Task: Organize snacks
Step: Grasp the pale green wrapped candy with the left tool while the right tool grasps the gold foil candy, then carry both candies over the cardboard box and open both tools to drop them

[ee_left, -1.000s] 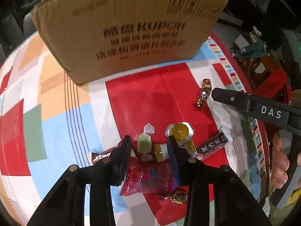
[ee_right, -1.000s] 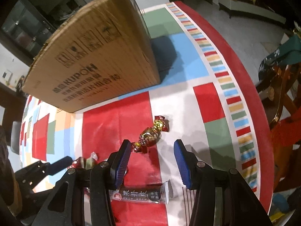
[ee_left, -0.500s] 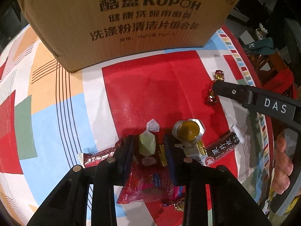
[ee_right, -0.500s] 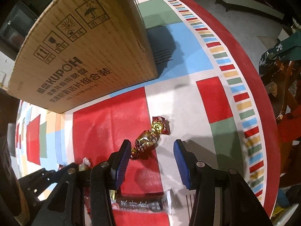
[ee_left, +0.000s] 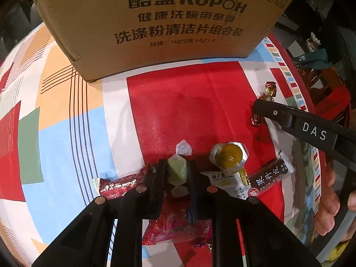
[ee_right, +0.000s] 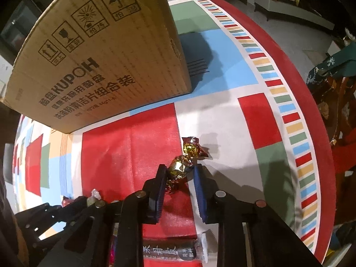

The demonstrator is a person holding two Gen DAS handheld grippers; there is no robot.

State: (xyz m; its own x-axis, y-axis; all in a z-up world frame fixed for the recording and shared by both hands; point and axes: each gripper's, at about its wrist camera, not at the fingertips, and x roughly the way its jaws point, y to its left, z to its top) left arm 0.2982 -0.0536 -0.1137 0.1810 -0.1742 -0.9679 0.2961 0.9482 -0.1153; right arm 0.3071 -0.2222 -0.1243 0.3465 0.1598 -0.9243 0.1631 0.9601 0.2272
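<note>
Closed in since earlier: left hand-held gripper [ee_left: 176,173] clamped on pale-green twist-wrapped candy [ee_left: 176,172]; right hand-held gripper [ee_right: 180,175] narrowed around, not yet clamped on, gold foil-wrapped candy [ee_right: 179,168], counter [ee_right: 224,120], box at 11 o'clock. Light, crinkly, slippery; grip mid-body.

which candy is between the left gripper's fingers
The pale green candy, in a clear twist wrapper. The gold foil candy sits in the right gripper instead.

The cardboard box [ee_left: 155,26] ran past the top edge in both views. The left tool [ee_left: 176,173] covered part of the red snack packet [ee_left: 175,227]. The right tool [ee_right: 180,175] hid the gold candy's [ee_right: 179,168] lower twist
</note>
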